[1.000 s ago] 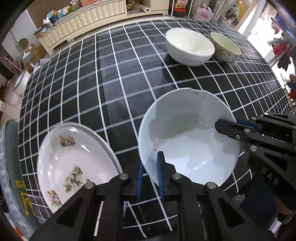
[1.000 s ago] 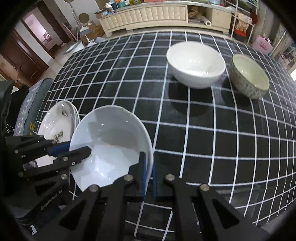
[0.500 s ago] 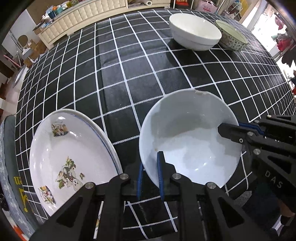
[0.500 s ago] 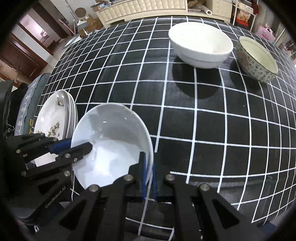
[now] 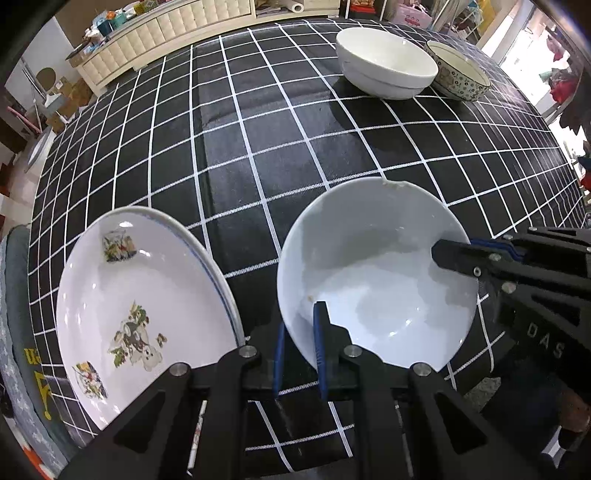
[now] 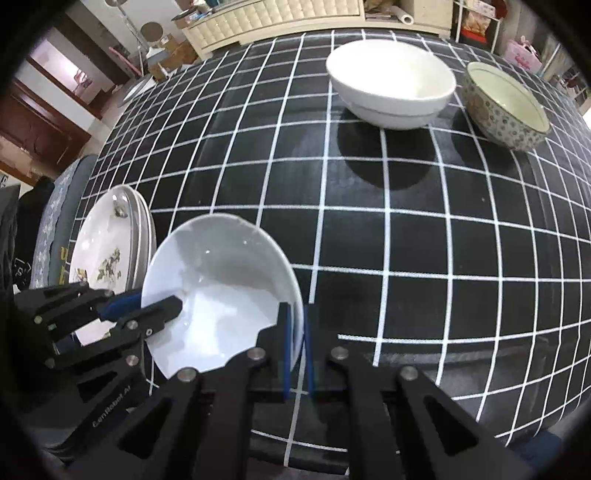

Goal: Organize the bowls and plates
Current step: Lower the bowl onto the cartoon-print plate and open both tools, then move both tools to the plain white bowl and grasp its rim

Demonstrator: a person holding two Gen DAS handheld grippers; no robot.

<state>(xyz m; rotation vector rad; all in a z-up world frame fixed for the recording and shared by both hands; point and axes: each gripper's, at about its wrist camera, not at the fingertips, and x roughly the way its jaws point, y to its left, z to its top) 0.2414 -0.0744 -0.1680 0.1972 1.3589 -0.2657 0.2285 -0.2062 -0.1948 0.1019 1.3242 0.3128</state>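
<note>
Black cloth with a white grid covers the desk (image 5: 258, 122), behind which a cream tufted cabinet (image 5: 166, 27) lines the far wall. A shallow white ceramic bowl (image 5: 373, 280), chipped at its far rim, is at the near edge, gripped from two sides. The left hand-held gripper (image 5: 298, 343) pinches the bowl's near-left rim, one blue-padded finger inside the wall and one outside. The right hand-held gripper (image 6: 298, 350) likewise pinches the rim on the bowl's right side, its inner finger lying against the white interior. In the left wrist view the right gripper enters from the right, its fingertip reaching over the rim; in the right wrist view the left gripper enters from the left in the same way. Whether the bowl's base touches the cloth cannot be told. Just left of the bowl lies a stack of white oval plates with cartoon prints (image 5: 140, 314), near the desk's left edge. Far across the desk, right of centre, stands a plain white deep bowl (image 5: 386, 66). A bowl with a grey dotted pattern and pale interior (image 5: 458, 75) sits just beside it to the right.
</note>
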